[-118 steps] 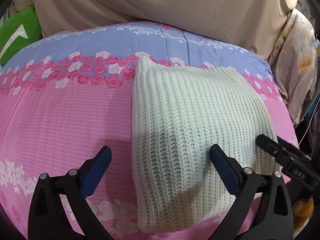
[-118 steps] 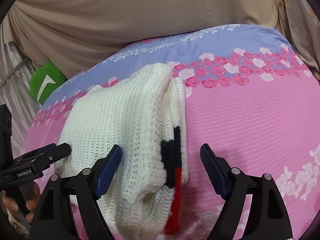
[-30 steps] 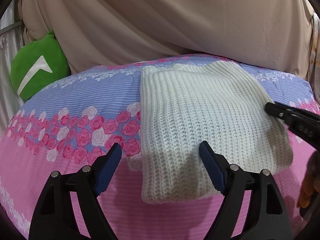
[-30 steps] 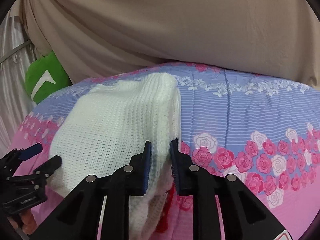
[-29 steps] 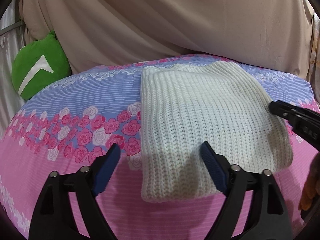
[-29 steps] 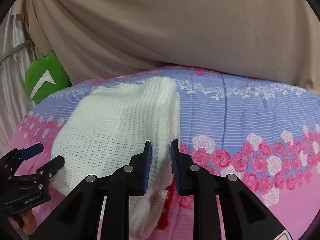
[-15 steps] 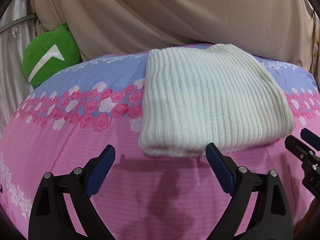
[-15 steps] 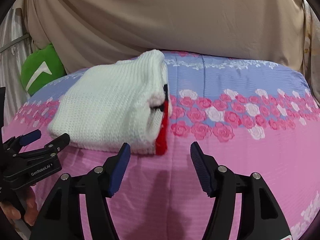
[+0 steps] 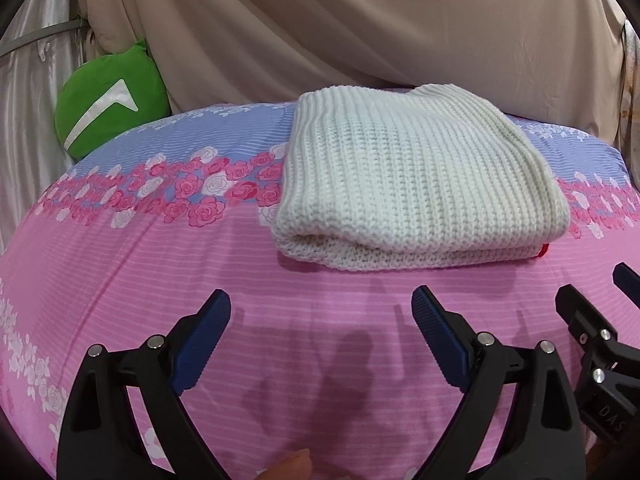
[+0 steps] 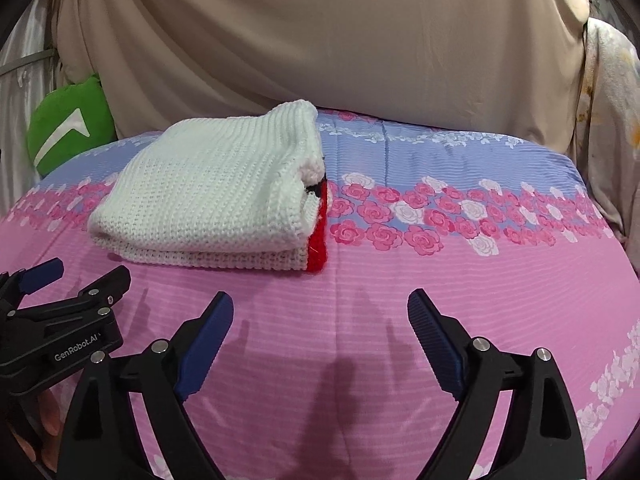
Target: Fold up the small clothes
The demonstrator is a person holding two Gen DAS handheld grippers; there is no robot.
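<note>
A white knitted sweater [image 9: 416, 184] lies folded into a thick rectangle on the pink and blue floral bedspread [image 9: 160, 264]. In the right wrist view the sweater [image 10: 216, 196] shows a red and black layer at its right edge. My left gripper [image 9: 322, 320] is open and empty, held back over bare pink cloth in front of the sweater. My right gripper [image 10: 320, 320] is open and empty too, in front of the sweater's right corner. Each gripper shows at the edge of the other's view.
A green cushion [image 9: 108, 96] with a white mark sits at the far left of the bed. A beige curtain [image 9: 360, 28] hangs behind the bed. A floral cloth [image 10: 612, 120] hangs at the right side.
The right gripper was shut on the sweater's right edge a second ago; it let go and opened. Both grippers have drawn back from the sweater, which now lies still.
</note>
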